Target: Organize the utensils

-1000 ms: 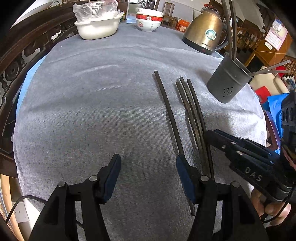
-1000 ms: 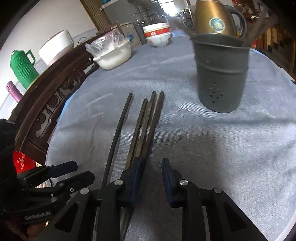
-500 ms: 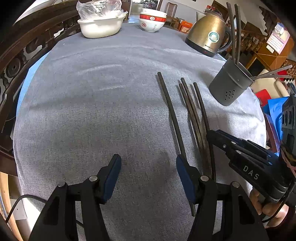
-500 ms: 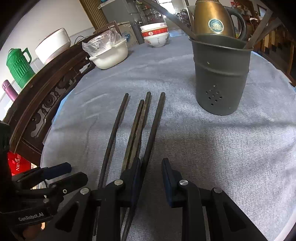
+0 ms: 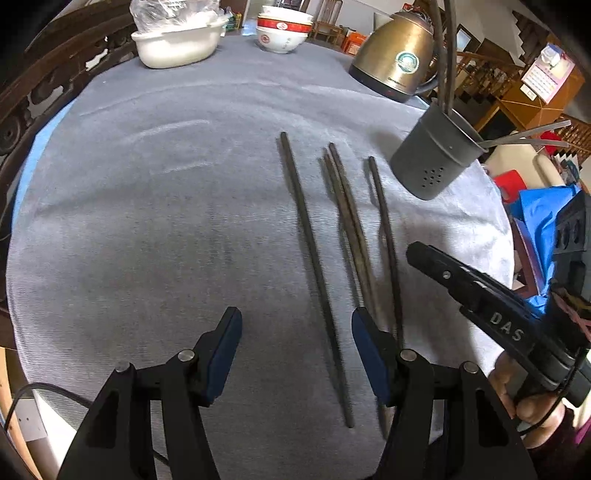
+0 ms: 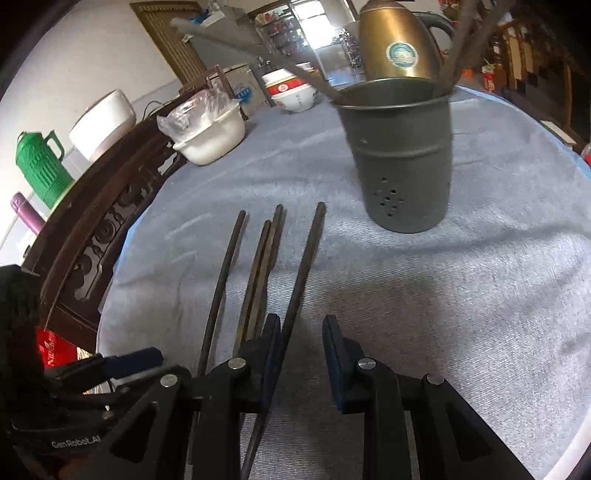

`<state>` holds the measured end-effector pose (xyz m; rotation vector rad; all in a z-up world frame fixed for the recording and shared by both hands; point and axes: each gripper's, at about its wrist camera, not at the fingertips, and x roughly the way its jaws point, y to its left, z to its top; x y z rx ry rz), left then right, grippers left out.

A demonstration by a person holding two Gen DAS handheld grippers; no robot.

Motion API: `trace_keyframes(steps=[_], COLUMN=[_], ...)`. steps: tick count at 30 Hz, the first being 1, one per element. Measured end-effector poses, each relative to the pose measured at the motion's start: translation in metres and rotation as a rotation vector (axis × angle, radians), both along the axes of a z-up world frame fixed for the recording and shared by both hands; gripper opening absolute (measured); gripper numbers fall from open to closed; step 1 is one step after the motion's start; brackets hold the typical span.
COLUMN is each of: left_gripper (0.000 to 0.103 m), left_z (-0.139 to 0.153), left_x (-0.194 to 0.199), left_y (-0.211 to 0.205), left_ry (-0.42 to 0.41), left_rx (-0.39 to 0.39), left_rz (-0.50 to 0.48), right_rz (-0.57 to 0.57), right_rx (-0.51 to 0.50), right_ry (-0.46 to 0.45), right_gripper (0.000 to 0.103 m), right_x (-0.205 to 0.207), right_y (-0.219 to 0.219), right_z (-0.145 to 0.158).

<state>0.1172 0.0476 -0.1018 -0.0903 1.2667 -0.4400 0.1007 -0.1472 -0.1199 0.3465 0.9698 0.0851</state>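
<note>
Several dark chopsticks lie side by side on the grey tablecloth: a left one [image 5: 306,236], a touching middle pair [image 5: 349,221] and a right one [image 5: 384,229]. In the right wrist view they are the left one [image 6: 225,273], the pair [image 6: 262,266] and the right one [image 6: 303,266]. A grey perforated holder [image 5: 432,162], [image 6: 402,162] stands beyond them with several chopsticks in it. My left gripper [image 5: 295,354] is open over the left chopstick's near end. My right gripper [image 6: 301,362] is open and empty; the right chopstick's near end runs under its left finger.
A brass kettle [image 5: 395,62], [image 6: 399,48] stands behind the holder. A white basin with a plastic bag [image 5: 177,40] and stacked red-and-white bowls [image 5: 282,31] are at the far edge. A carved wooden chair back [image 6: 99,221] borders the left side. The table edge curves close on the right.
The right chopstick has shifted away from the middle pair, toward the holder. Both grippers have drawn slightly nearer the chopsticks and stayed open.
</note>
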Motion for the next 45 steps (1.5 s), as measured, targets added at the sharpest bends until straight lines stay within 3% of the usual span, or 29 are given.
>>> trace_keyframes(steps=[12,18,35,42,45], left_gripper=[0.066,0.066,0.066,0.066,0.066], left_z=[-0.006,-0.007,-0.014,-0.014,-0.013], left_x=[-0.002,-0.001,-0.005,-0.001,0.001], left_y=[-0.025,-0.029,-0.035,-0.029,-0.034], left_ry=[-0.001,0.031,-0.007,0.014,-0.001], left_rx=[0.047,0.005,0.051,0.007,0.024], left_rz=[-0.051,-0.062,-0.081,-0.052,-0.061], right_rz=[-0.032,-0.043,-0.043,-0.051,-0.054], right_rx=[0.042,0.049,0.04,0.047,0.049], right_ry=[-0.001,0.006,0.006,0.005,0.002], right_gripper=[0.027,0.027,0.027,0.027,0.027], right_x=[-0.004,-0.003,-0.004,-0.004,-0.004], right_y=[-0.011,-0.014,-0.012,-0.014,-0.014], right_z=[-0.002,-0.003,-0.001,-0.002,-0.003])
